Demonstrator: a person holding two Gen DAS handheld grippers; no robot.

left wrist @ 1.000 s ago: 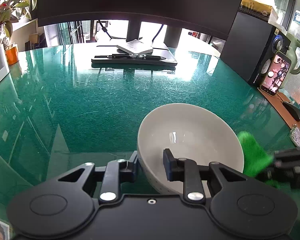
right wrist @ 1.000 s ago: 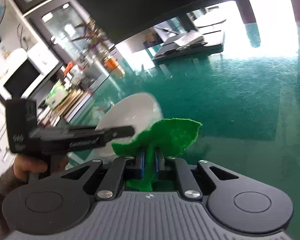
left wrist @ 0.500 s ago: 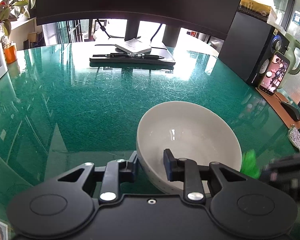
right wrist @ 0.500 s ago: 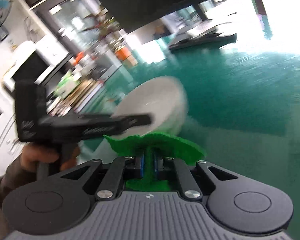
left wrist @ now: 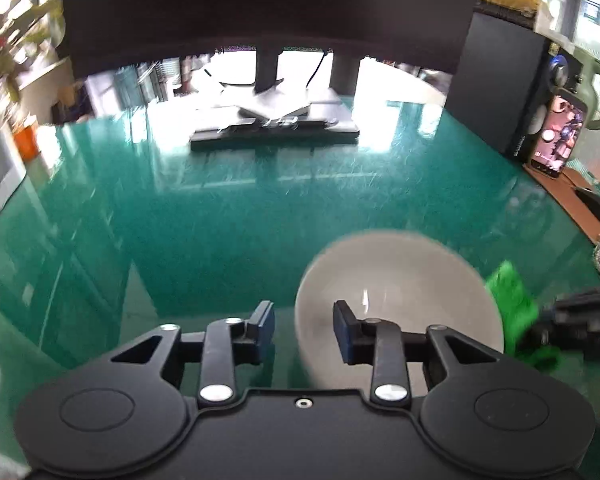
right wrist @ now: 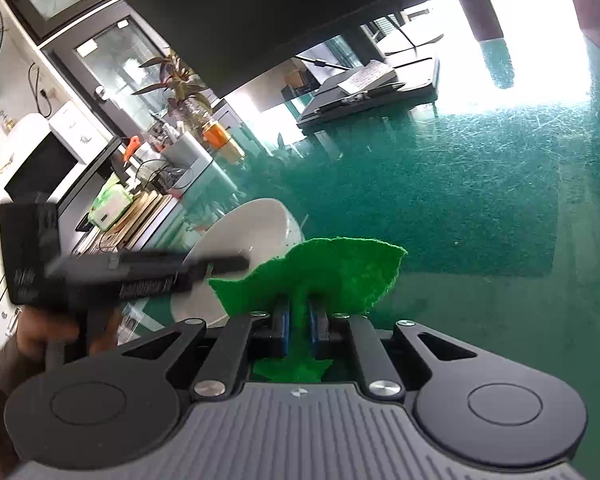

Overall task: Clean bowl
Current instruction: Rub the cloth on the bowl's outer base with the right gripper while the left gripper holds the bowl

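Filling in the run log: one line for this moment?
left tongs: just opened, bowl rim between, released | right tongs: gripping green cloth

Blurred throughout in the left wrist view: bowl (left wrist: 400, 280) rim smeared, notebook (left wrist: 276, 114) and plant (left wrist: 8, 40) unreadable. Hidden behind the green cloth (right wrist: 320, 276) and the left gripper (right wrist: 236, 262) in the right wrist view: near side of the bowl. Cut off at the frame edge: right gripper (left wrist: 540, 330) body, hand (right wrist: 40, 332).

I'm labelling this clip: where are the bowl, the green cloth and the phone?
bowl (left wrist: 400, 280): left wrist view, inner wall.
green cloth (right wrist: 340, 272): right wrist view, upper flap.
phone (left wrist: 558, 138): left wrist view, lit screen.
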